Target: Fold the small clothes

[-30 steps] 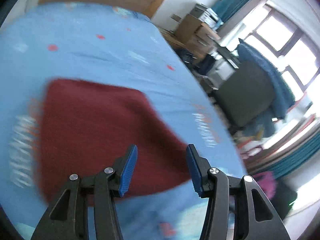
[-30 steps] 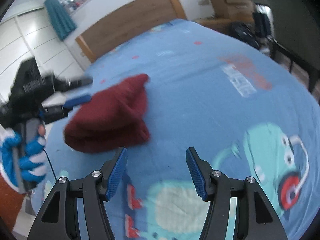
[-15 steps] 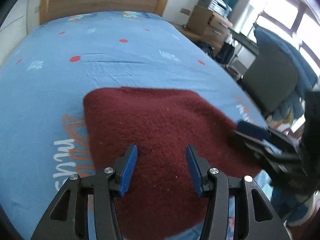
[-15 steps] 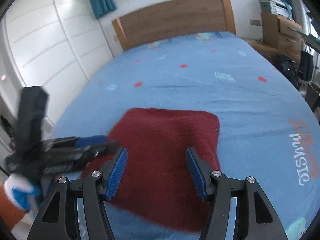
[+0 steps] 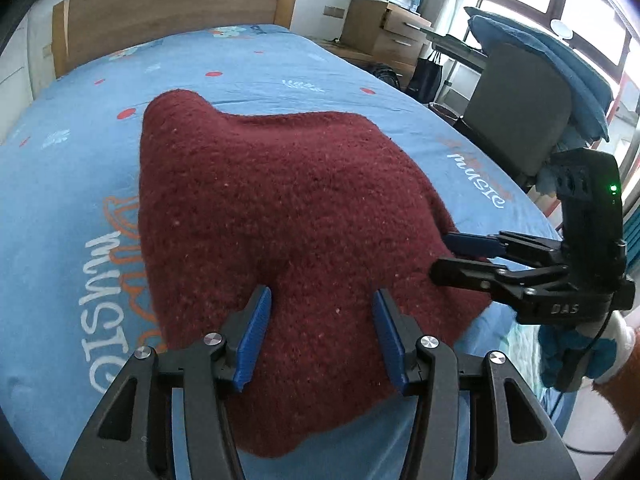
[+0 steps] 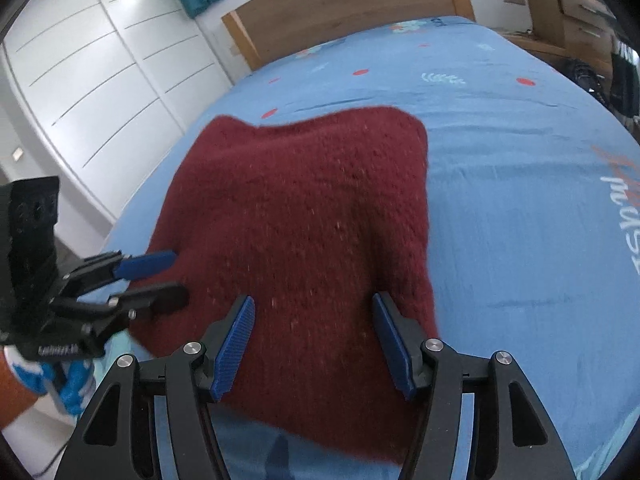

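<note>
A dark red knitted garment [image 5: 288,200] lies bunched on the blue printed bedsheet [image 5: 240,64]. My left gripper [image 5: 322,296] hovers over its near edge, jaws opening, with the knit below the blue pads and untouched by them. In the left wrist view my right gripper [image 5: 442,255] stands at the garment's right edge, one finger above the other. In the right wrist view the garment [image 6: 304,200] fills the middle. My right gripper [image 6: 313,300] is open over its near part. My left gripper [image 6: 178,276] sits at the cloth's left edge.
A wooden headboard [image 5: 180,12] closes the bed's far end. To the right stand a grey chair [image 5: 520,120] draped with blue cloth and wooden drawers [image 5: 384,28]. White wardrobe doors [image 6: 100,80] line the left side. A hand in a blue and white glove [image 5: 576,356] holds the right gripper.
Both grippers have swung in and come down toward the red garment, which now looms larger in both views. Each gripper now shows at the cloth's edge in the other's view.
</note>
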Motion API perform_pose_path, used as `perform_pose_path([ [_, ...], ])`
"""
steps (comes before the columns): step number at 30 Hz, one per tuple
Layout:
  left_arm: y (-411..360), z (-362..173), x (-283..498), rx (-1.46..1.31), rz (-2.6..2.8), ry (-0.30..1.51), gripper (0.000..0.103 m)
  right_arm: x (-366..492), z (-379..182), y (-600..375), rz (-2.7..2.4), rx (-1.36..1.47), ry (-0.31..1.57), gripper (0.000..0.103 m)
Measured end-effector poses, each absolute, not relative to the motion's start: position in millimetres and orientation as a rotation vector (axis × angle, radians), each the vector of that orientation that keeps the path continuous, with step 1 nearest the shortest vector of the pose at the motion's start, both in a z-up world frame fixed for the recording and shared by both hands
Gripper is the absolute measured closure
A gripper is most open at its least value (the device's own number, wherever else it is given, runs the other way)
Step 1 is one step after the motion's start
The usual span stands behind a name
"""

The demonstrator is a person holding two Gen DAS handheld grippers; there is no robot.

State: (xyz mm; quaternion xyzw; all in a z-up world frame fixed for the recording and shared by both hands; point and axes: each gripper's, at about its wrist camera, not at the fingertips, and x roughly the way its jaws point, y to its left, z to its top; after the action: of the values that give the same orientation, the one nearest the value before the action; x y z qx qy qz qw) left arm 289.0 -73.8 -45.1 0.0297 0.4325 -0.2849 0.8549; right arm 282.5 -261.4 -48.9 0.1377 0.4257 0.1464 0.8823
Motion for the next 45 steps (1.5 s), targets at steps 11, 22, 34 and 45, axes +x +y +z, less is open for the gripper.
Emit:
perform_pose_path([
  [11, -74.6, -46.1, 282.3, 0.114, -0.580, 0.902, 0.056, 278.4, -5.4, -255.5, 0.307, 0.242, 0.840, 0.040],
  [22, -74.8, -46.3, 275.0, 0.106, -0.583, 0.899, 0.056, 296.2, -45.1, -254.9, 0.219, 0.267, 0.893, 0.036],
  [34, -71.8, -45.3, 266.0, 0.113, -0.565, 0.860, 0.056, 266.1, -46.3, -244.4, 0.200, 0.173, 0.937, 0.035],
  [45, -68.5, -44.2, 265.7, 0.091, -0.561, 0.853, 0.056, 252.0, -45.2, -243.0, 0.180, 0.141, 0.979, 0.031],
])
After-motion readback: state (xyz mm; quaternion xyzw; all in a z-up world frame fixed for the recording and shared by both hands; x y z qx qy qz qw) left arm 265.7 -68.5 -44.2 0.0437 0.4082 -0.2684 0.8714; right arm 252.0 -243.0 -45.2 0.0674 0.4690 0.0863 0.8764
